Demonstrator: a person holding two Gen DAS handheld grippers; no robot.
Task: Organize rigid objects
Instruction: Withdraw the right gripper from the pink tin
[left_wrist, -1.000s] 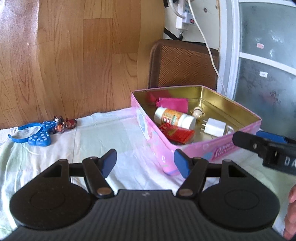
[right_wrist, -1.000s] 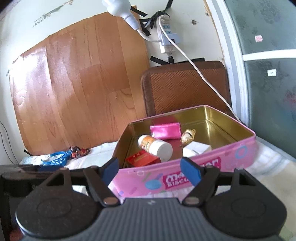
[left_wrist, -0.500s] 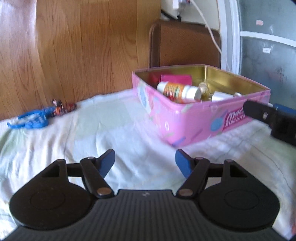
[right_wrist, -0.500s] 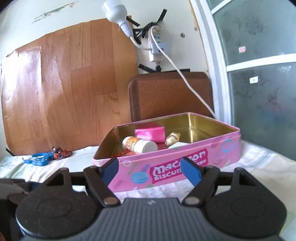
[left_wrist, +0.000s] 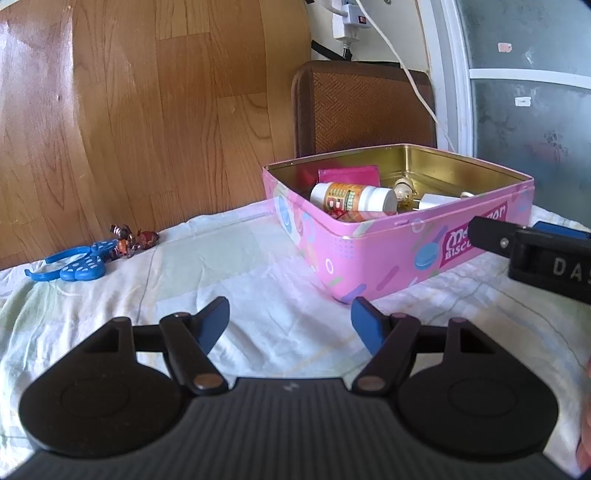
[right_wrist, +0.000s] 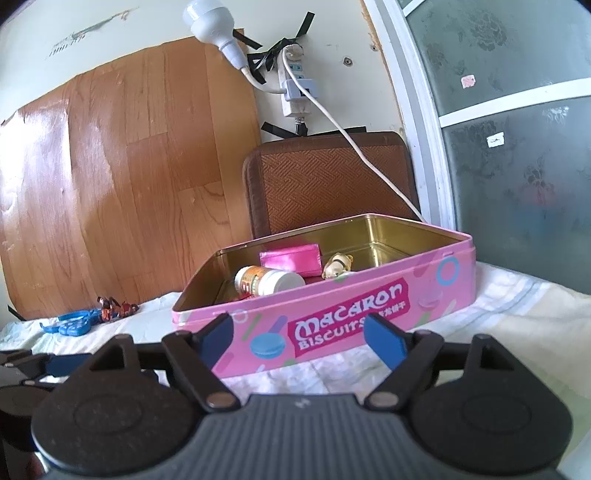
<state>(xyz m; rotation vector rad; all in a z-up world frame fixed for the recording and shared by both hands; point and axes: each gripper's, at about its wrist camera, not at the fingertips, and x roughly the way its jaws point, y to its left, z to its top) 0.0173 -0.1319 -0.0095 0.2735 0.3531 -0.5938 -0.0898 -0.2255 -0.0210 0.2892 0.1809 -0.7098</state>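
- Left claw (left_wrist: 290, 321): black linkage arms, round black housings, ribbed grey body, brass-coloured pivot screws, blue pads (left_wrist: 214, 323).
- Right claw (right_wrist: 301, 338): same black frame, blue pads (right_wrist: 384, 339); white letters "DAS" on its side.

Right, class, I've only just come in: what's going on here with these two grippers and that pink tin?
A person holds two grippers low over a cloth-covered surface, both open and empty. The left gripper and the right gripper face the open pink biscuit tin, which already contains a pill bottle, a pink box and a small figurine. A blue headband and small toys lie outside it.
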